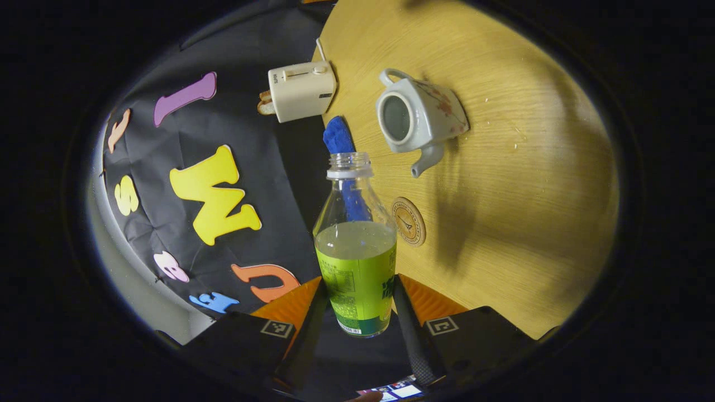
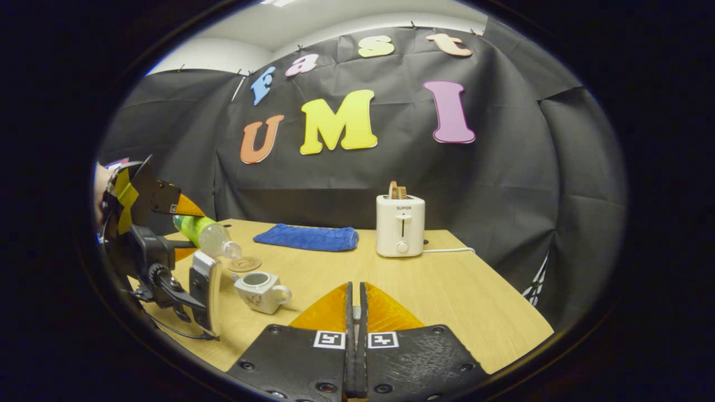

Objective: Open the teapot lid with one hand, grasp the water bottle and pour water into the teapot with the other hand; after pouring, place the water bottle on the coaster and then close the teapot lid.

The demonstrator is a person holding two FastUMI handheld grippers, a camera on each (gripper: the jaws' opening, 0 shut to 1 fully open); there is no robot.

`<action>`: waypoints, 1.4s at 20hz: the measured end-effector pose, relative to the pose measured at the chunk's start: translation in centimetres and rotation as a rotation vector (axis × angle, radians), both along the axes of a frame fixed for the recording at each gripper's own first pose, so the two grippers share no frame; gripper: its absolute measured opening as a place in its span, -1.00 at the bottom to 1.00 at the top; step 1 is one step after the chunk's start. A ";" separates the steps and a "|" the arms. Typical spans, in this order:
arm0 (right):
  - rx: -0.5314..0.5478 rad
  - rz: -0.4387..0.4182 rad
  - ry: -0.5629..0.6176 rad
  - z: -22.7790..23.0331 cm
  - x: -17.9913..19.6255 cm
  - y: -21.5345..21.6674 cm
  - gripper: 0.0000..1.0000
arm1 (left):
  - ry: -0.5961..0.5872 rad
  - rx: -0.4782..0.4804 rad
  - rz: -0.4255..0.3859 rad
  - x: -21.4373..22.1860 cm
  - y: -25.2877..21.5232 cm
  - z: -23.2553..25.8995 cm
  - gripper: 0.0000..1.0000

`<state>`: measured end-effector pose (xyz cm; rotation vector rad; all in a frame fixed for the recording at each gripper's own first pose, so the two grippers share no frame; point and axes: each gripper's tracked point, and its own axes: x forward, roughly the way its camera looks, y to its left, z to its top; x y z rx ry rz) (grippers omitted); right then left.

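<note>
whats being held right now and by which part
The left gripper holds the water bottle by its labelled lower body. What the shut right gripper holds cannot be told.

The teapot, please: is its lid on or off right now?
Off. The teapot shows an open round mouth with no lid on it, and the tilted water bottle hangs above it.

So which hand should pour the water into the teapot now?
Left. Its tool already grips the bottle, tipped toward the open teapot. The right tool is shut and sits apart from both.
</note>
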<state>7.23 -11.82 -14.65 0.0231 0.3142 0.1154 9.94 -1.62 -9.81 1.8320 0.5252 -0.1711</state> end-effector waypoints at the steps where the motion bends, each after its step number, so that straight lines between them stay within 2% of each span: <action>1: 0.000 -0.003 -0.002 0.0 -0.1 -0.2 -0.99 | 0.007 0.019 -0.006 0.0 -0.1 -0.1 0.38; 8: 0.009 -0.016 0.000 -0.1 -0.3 -0.9 -1.00 | -0.024 0.176 -0.088 1.6 -1.7 1.0 0.41; 11: 0.008 -0.018 -0.009 0.2 -0.4 -1.0 -0.99 | -0.009 0.207 -0.083 1.5 -1.3 0.6 0.36; 13: 0.011 -0.015 -0.009 0.2 -0.4 -0.9 -1.00 | -0.014 0.244 -0.097 1.8 -1.4 0.9 0.42; 28: 0.017 -0.019 -0.016 0.7 -0.6 -1.2 -1.00 | -0.064 0.368 -0.162 2.2 -2.6 2.6 0.41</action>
